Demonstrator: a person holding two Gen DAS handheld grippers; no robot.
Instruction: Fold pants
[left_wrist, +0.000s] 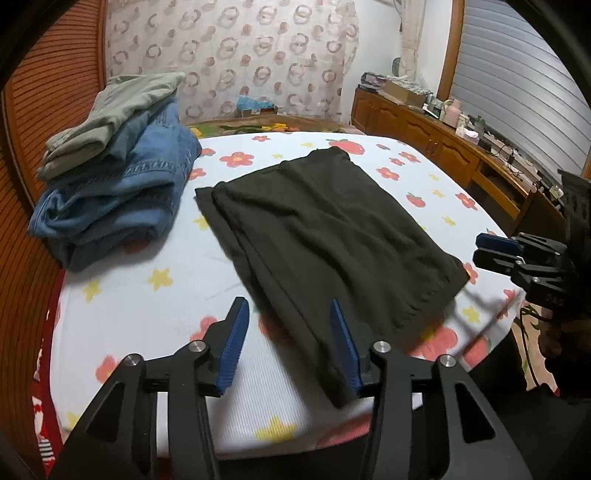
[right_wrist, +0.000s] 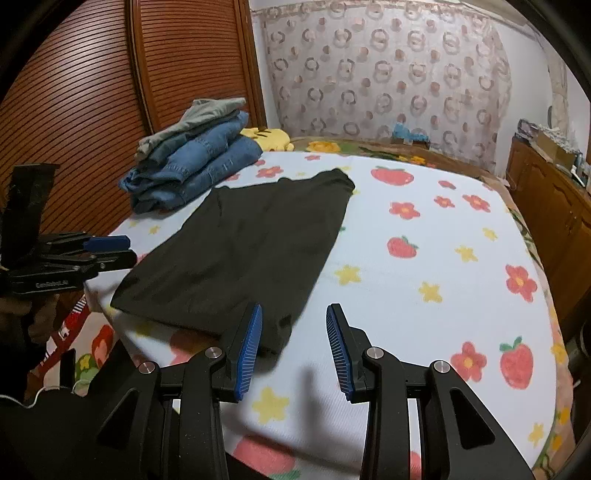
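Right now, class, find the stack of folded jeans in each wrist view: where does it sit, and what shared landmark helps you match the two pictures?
Left wrist view: the jeans stack sits upper left, left of the black pants.
Right wrist view: the jeans stack sits upper left of centre, beyond the black pants' far left corner.
Shared landmark: the ring-patterned curtain behind the bed.
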